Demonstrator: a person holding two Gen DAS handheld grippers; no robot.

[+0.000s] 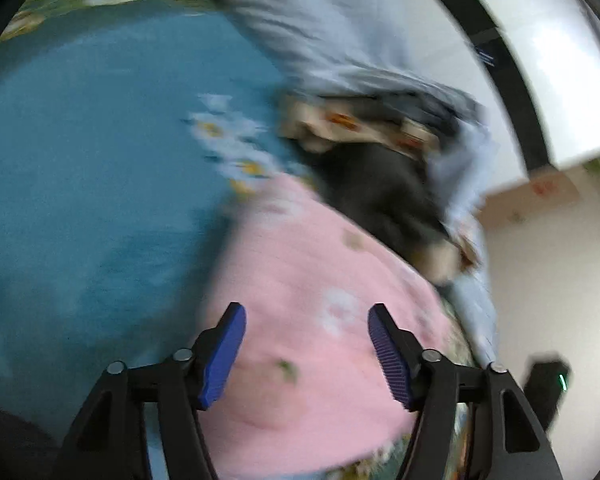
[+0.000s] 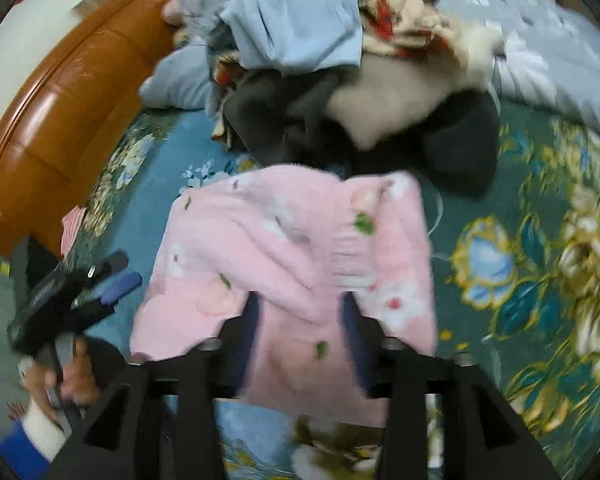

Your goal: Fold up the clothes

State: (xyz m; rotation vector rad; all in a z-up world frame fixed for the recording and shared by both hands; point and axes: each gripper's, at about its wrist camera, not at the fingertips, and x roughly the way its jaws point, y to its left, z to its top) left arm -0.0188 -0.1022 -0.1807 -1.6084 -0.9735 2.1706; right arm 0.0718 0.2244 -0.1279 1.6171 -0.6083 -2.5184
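My left tongs [image 1: 306, 354] stand spread over the pink garment [image 1: 308, 320], blue pads apart and pinching nothing; the fleece shows in the gap between them, but I cannot tell whether the tips touch it. My right tongs [image 2: 300, 320] are spread too, dark fingers on either side of a raised fold of the same pink garment [image 2: 288, 264]; the picture is blurred there, yet the pads stand clear of the cloth on both sides. The pink garment, a fluffy piece printed with small white flowers and green leaves, lies partly folded on the bed's blue floral bedspread [image 2: 540, 240], its nearer edge close under both tongs. In the right wrist view its far corners reach the foot of the clothes heap [image 2: 340, 80], which sits beyond it: a light blue piece [image 2: 296, 12] on top, a cream cloth with red print [image 2: 400, 16] beside that, and dark grey and black pieces [image 2: 460, 140] underneath, with a pale fuzzy one [image 2: 380, 100] among them. A grey quilt [image 2: 560, 40] lies behind the heap on the right, and a brown leather headboard [image 2: 60, 120] curves along the left edge of the bed. Low on the left of that view I see my left hand [image 2: 72, 376] gripping the handle of the left tongs, which point toward the pink garment's left edge, just beside it. From the left wrist view the same heap [image 1: 380, 168] lies beyond the pink cloth, heavily smeared.
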